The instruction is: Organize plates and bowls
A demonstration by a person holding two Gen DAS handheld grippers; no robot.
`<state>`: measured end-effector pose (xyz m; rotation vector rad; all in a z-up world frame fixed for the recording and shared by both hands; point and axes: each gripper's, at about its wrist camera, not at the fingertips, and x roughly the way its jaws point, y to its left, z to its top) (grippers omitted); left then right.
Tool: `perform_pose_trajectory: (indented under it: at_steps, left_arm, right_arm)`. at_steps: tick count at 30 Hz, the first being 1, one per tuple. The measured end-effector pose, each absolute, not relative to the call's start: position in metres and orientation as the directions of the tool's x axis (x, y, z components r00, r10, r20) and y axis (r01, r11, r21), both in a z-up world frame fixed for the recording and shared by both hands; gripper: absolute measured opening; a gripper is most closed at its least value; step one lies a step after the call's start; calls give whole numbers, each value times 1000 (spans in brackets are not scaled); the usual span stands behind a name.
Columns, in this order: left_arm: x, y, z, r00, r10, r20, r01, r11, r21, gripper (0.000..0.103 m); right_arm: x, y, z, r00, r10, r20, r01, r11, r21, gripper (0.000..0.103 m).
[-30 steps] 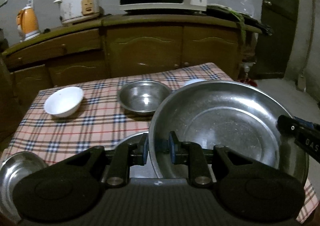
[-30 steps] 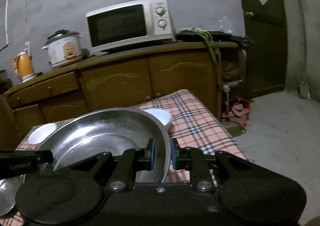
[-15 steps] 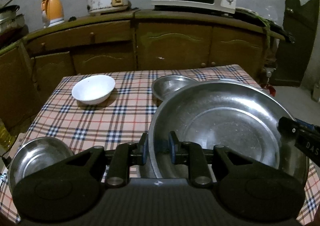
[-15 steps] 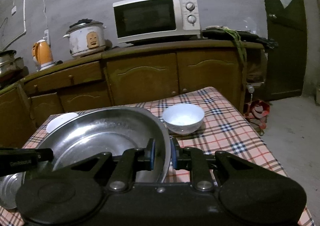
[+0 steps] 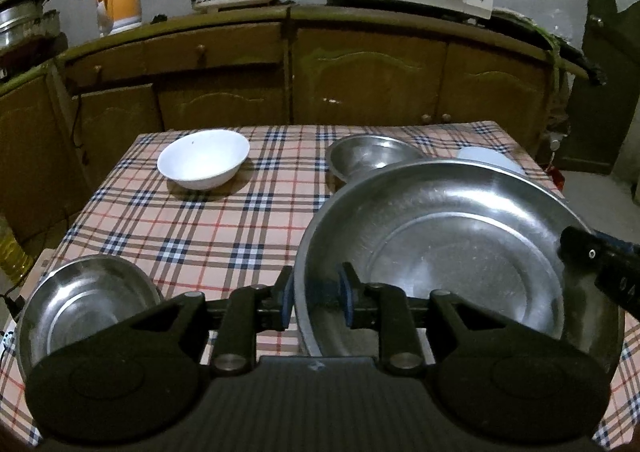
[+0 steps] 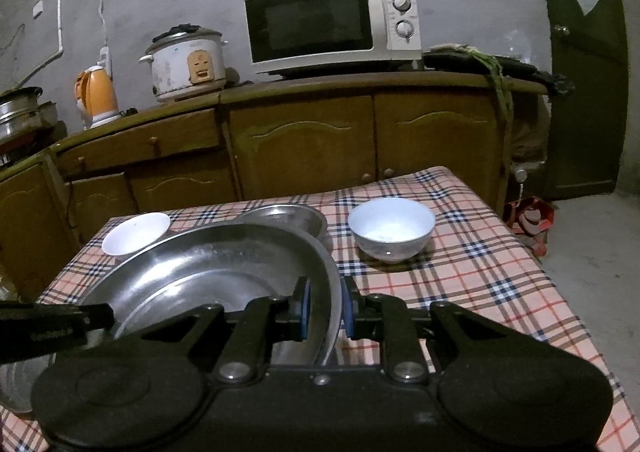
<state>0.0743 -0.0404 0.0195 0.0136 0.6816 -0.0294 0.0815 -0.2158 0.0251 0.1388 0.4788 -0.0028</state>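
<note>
Both views have swung since a second ago, and now we see the whole checked tablecloth (image 5: pixel 208 228) with the big round steel basin (image 5: pixel 460 248) carried over its near right part. Our left gripper (image 5: pixel 316 302) straddles the basin's near-left rim, jaws easing open around it, while our right gripper (image 6: pixel 325 310) is clenched on the opposite rim. A white ceramic bowl (image 5: pixel 203 159) sits by the far left corner, a small steel bowl (image 5: pixel 86 312) at the near left edge.

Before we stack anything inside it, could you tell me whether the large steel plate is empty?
Empty: the large steel plate shows only bare metal inside, though the left claw hides some of its near wall.
</note>
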Motion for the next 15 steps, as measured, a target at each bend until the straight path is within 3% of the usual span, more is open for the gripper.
perform_pose_trajectory:
  at_steps: [15]
  left_arm:
    - [96,-36,-12,743,-11,-670,30,999,17,25]
  right_arm:
    - [107,-209,-9,852,40,-522,34,991,132,22]
